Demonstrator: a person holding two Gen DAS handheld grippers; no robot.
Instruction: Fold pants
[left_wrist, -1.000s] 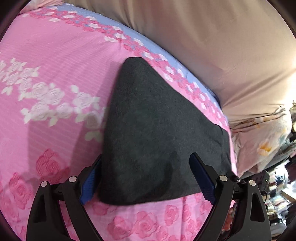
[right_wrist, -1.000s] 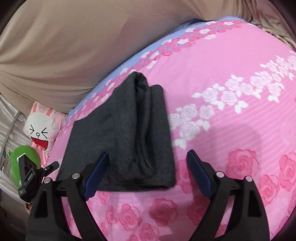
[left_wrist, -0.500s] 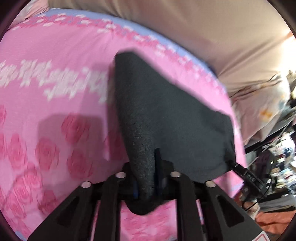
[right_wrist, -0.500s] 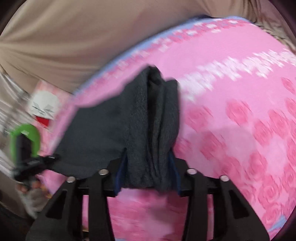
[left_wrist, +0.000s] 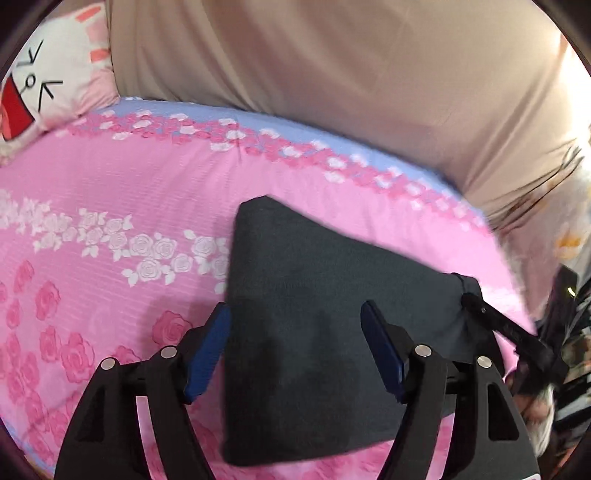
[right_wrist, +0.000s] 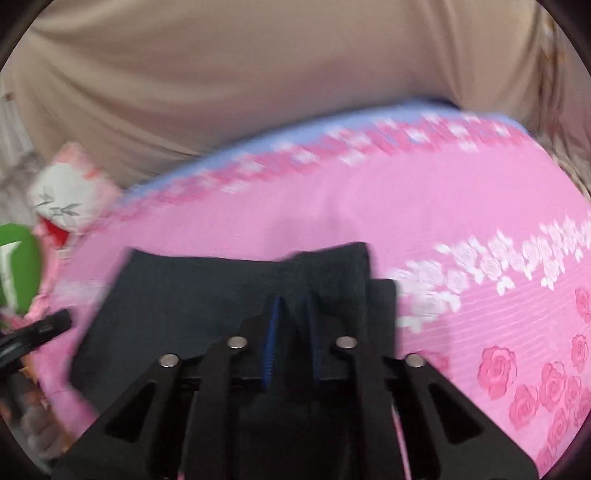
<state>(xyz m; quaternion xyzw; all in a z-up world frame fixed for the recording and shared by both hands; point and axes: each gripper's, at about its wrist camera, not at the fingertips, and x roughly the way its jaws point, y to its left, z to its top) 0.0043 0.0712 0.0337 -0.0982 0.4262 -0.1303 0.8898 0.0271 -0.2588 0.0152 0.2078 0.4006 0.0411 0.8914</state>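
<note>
Pink rose-print bedding (left_wrist: 110, 192) covers the bed, with a tan fabric backdrop (left_wrist: 332, 74) filling the upper field from ten to two o'clock in both wrist views. A white rabbit-face pillow (left_wrist: 48, 74) lies at ten o'clock in the left wrist view.

The pants (left_wrist: 314, 314), dark grey and already reduced to a compact folded block, lie on the bedding at the centre of the left view, extending from twelve toward six o'clock between the fingers. The left tool (left_wrist: 295, 347) stands with its blue pads apart, one either side of the cloth, gripping nothing; whether a pad brushes the fabric edge cannot be told. In the right wrist view the pants (right_wrist: 207, 295) spread toward nine o'clock, and the right tool (right_wrist: 291, 321) is closed together on a bunched, raised ridge of the fabric at its near end. That view is motion-blurred, so layer count inside the grip is unclear. The right tool's body appears at four o'clock in the left view, touching the far corner of the cloth.

Probable hazards, judged from this arrangement:
- One-sided grip: with only the right end clamped, any lift or drag would likely skew the block and let the free end unfold.
- Partial pinch: if the pads hold only the upper layers, the lower layers may slide out and the stack separate.
- Soft bedding may wrinkle and be caught along with the cloth.
</note>
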